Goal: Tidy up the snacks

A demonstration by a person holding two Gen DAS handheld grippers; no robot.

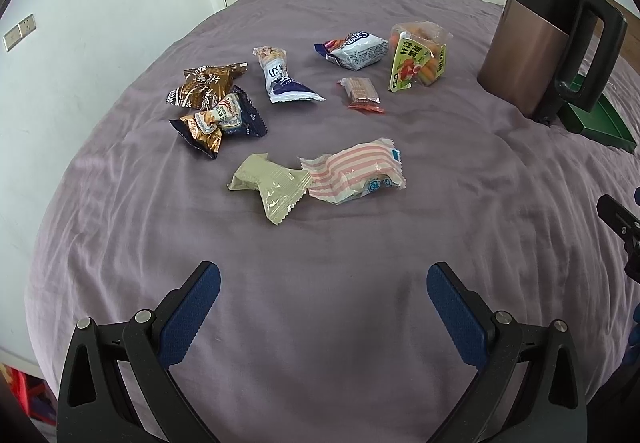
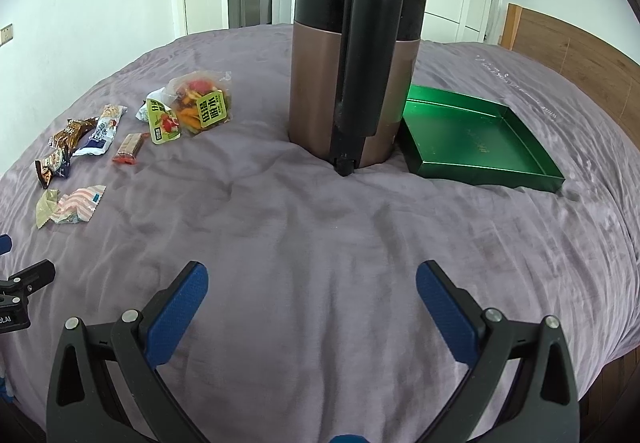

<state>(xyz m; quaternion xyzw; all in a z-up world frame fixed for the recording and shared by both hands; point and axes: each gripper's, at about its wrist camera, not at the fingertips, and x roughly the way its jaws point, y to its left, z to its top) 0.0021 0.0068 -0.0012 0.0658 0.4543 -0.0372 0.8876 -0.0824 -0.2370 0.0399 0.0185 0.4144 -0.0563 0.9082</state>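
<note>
With my left gripper (image 1: 323, 281) and right gripper (image 2: 312, 279) both spread wide and empty, the pink-striped packet (image 1: 356, 173) at mid-frame looks light, crinkly and slippery (contents possibly crushable), so I'd pinch its crimped end.

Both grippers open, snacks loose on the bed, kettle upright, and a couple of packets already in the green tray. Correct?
Not quite: the green tray holds nothing, as the right wrist view shows. All the snacks still lie on the bedspread. The left gripper and right gripper are open; the kettle stands upright.
</note>
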